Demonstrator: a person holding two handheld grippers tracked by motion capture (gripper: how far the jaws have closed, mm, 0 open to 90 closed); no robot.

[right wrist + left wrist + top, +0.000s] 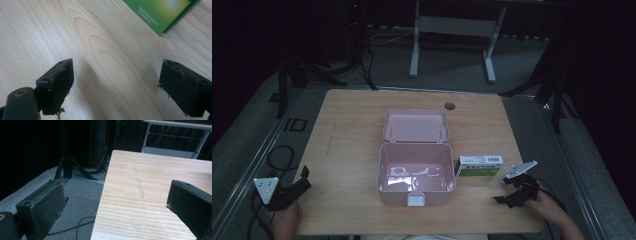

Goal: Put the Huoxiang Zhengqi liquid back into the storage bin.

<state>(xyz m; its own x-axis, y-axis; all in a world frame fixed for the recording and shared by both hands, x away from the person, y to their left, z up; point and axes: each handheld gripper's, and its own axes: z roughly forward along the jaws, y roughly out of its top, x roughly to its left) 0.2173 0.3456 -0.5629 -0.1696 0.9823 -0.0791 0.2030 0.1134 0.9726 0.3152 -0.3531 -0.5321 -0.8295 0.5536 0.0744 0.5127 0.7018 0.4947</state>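
Light wood-grain worktop [352, 130], rounded corners, grommet hole [449, 105] near far edge. Pink plastic case [415, 175] at centre, lid [415, 126] hinged open and tilted back toward far side, white latch [416, 200] on near wall, pale items inside, too blurred to identify. Green-and-white carton [479, 165] lying flat just right of case, close to its right wall, contact not resolvable. Left tongs [304, 181] at near-left corner of worktop, well apart from case, jaws spread wide with nothing between; from left gripper view, left tongs [113, 202] straddling worktop edge [105, 195], one jaw over grey floor [80, 200], other over wood. Right tongs [507, 197] at near-right, just short of carton, low over worktop; from right gripper view, right tongs [116, 82] gaping wide over bare wood, empty, corner of carton [160, 12] ahead and apart from both jaws.
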